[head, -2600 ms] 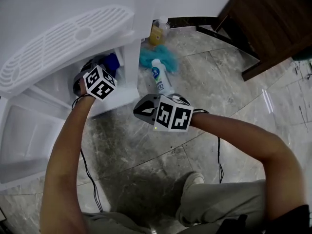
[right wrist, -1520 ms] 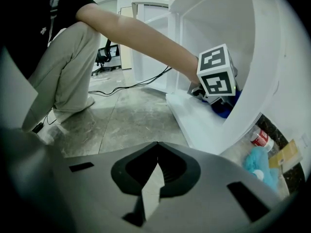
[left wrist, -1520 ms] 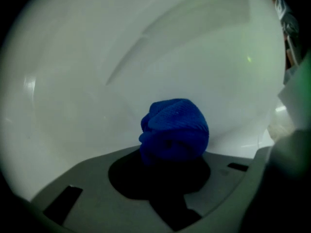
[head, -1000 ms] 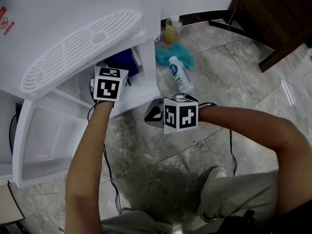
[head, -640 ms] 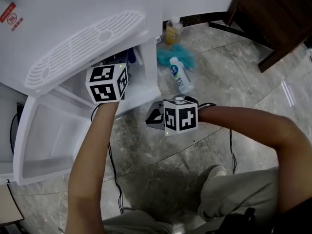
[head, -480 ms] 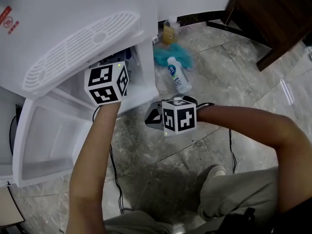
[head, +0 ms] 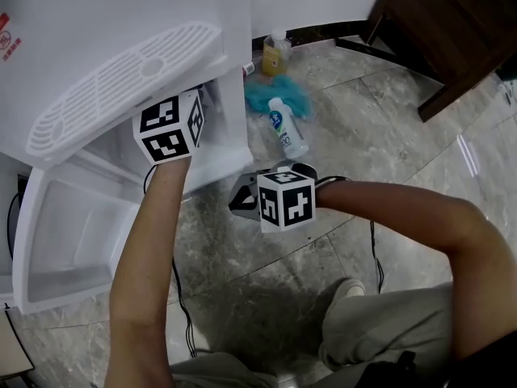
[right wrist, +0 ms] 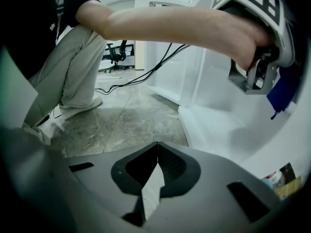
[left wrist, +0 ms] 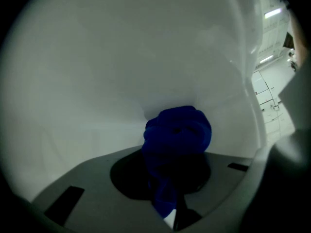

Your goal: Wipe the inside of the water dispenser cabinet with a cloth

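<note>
While our left gripper (left wrist: 172,211) reaches level into the water dispenser's open cabinet (left wrist: 97,81), its jaws are clamped on a bunched blue cloth (left wrist: 177,132). The wad sticks out past the jaw tips, right up at the white inner wall near a corner; we cannot tell whether it actually touches the wall. From the right gripper view we see the same cloth hanging from the left gripper, a dark blue tail drooping below it inside the cabinet.

Our right gripper (right wrist: 155,161) is outside the cabinet, tilted down toward the grey marble floor (head: 363,136) just in front of the cabinet's bottom edge. Its jaws are pressed together with nothing between them.

From the head view we see the cabinet door (head: 65,233) swung open to our left, and the white slotted drip tray (head: 121,71) jutting out above the opening, over our left forearm. A black cable (head: 178,297) trails down from the left gripper across the floor.

On the floor beside the dispenser, to the right, a white bottle (head: 287,128) lies on its side, touching a teal fluffy thing (head: 260,97). A yellowish bottle (head: 275,53) stands just behind them. Dark wooden furniture (head: 452,23) fills the upper right corner.
</note>
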A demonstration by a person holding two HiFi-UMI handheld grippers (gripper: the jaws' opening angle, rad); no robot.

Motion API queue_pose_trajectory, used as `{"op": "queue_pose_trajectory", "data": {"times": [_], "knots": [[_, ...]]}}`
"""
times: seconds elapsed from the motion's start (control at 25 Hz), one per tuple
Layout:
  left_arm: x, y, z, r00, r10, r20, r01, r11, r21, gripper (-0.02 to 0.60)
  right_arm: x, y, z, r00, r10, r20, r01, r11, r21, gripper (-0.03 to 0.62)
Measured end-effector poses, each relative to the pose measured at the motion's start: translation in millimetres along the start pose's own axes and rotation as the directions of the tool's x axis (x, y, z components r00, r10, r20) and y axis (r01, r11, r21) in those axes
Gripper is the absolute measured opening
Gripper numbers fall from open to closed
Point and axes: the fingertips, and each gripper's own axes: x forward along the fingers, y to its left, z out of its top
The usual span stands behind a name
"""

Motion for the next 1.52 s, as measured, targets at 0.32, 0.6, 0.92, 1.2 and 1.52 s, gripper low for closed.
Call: {"op": "queue_pose_trajectory", "data": {"times": [0.32,0.6,0.92,1.2,1.52], "knots": [[24.3,18.9,-0.5,0.998,0.045,-0.035,-0.044,0.999,0.026,0.075,-7.1,16.6,-22.9,0.999,0.015,-0.037,-0.016,1.000,-0.020,-0.002],[11.7,7.5,-7.9,0.999,0.048,-0.012,-0.048,0.998,-0.039,0.075,-3.7,16.7,-22.5,0.998,0.023,-0.056,-0.026,0.998,-0.060,-0.002],[23.6,15.3,-12.1,0.998,0.062,-0.021,-0.061,0.998,0.007,0.075,-1.9,21.5,-27.1,0.998,0.036,-0.060,-0.039,0.997,-0.063,-0.002],[16.4,13.3,-13.0,0.995,0.094,-0.020,-0.095,0.995,-0.037,0.075,-2.4,28.6,-35.7,0.995,0.053,-0.084,-0.059,0.996,-0.072,-0.002],[14.1,10.7,-25.3,0.997,0.079,-0.024,-0.080,0.995,-0.057,0.075,6.0,23.8,-22.8,0.996,0.061,-0.066,-0.067,0.993,-0.093,-0.002]]}}
